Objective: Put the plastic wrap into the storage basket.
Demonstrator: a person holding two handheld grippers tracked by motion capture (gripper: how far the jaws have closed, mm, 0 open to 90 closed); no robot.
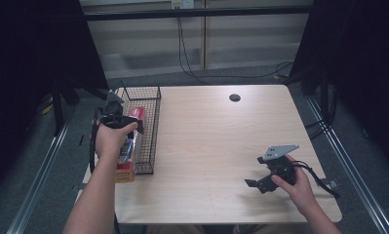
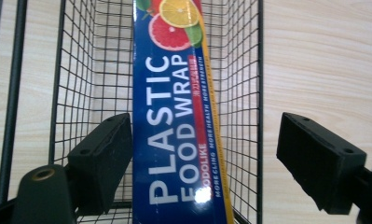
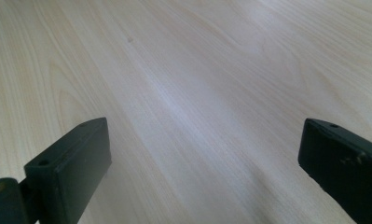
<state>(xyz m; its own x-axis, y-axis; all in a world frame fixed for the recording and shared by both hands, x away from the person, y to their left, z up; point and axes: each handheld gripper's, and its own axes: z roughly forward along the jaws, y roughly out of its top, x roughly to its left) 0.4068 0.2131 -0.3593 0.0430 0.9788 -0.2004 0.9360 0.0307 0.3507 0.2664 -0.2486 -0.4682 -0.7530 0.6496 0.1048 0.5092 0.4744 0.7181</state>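
The left gripper stands with its two blocky black jaws apart. Between them lies a long box of plastic wrap. The left-hand jaw sits just against the box's edge, though whether it touches cannot be told, while the right-hand jaw stands well clear of it — so nothing is pinched. The jaws are matte, squared-off pads with small screw holes, a little scuffed at the corners.

The box is glossy dark blue card with big white lettering, a thin yellow stripe down one long edge and printed citrus slices at its far end. It lies lengthwise inside a black wire basket, a narrow rectangular cage of fine square mesh with thicker rods along the rim. In the high view the left gripper hovers over the near half of the basket, which sits at the left edge of the table, and the box shows red and blue through the mesh. An orange-and-white end of packaging juts out at the basket's near end, under the person's wrist.

The right gripper is also wide open — nothing between its jaws but bare tabletop. In the high view that gripper rests low near the front right of the table, well apart from the basket, with a grey three-cornered plate on top.

The table is pale wood-grain laminate, smooth with a soft sheen, with rounded corners and a small dark round hole near its far edge.
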